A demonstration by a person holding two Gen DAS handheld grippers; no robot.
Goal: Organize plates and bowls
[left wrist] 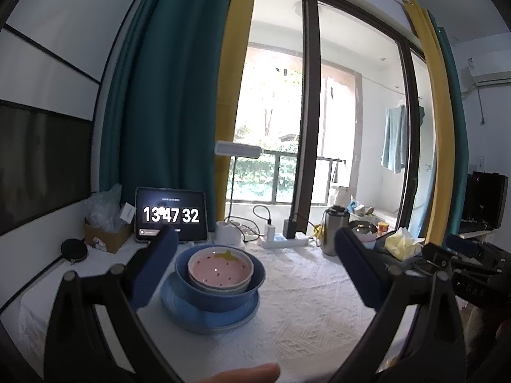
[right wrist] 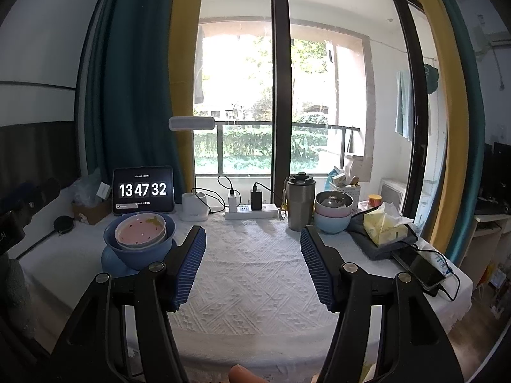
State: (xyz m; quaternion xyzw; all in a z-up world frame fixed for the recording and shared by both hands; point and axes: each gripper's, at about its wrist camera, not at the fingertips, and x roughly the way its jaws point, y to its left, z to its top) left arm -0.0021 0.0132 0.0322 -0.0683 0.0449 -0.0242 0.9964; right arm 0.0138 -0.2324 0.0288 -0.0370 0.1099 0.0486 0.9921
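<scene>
on the white tablecloth [right wrist: 255,274], low and left of centre in the left wrist view, sits the stack: a blue plate [left wrist: 209,314], a blue bowl [left wrist: 220,287] on it, a pink strawberry bowl [left wrist: 220,269] nested inside. the left gripper [left wrist: 255,271] is the nearer, jaws wide apart and empty, the stack just inside its left finger. the right gripper [right wrist: 252,268], also spread and empty, has the stack off at middle left. more stacked bowls [right wrist: 333,212] wait at right of centre.
</scene>
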